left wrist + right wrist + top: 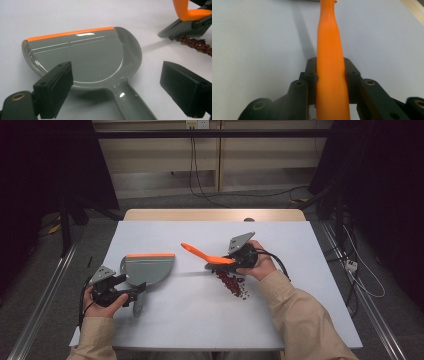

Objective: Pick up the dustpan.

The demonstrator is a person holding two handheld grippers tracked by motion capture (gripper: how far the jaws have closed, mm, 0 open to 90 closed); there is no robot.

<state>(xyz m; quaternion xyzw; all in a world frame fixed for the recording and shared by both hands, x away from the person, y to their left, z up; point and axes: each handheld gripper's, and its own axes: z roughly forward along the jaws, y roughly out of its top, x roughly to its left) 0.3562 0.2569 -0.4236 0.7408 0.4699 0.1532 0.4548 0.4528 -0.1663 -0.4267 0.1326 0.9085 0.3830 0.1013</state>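
We take the brush (207, 256) to be light and stiff in its orange plastic handle, soft only at the grey bristles. The handle tapers and looks smooth, so it could twist or slip in a pinch. The best hold is low on the thick part near the head, which is where the right gripper (239, 258) has it, jaws clamped tight on either side of the handle (332, 82). The bristles rest on the counter (200, 320) at the near end of the beans (231, 283), a small dark red trail of loose, rolling bits that we judge will scatter if swept fast.

The dustpan (146, 270) looks like thin, glossy grey plastic, light and rigid, so it will likely slide when the brush pushes against it. Its long handle (132, 105) is the place to grip. It lies flat on the counter, well to the left of the beans, its orange lip (71, 33) on the far edge. The left gripper (131, 288) hangs over that handle with its jaws spread wide, one pad (58, 88) on each side, neither touching it.
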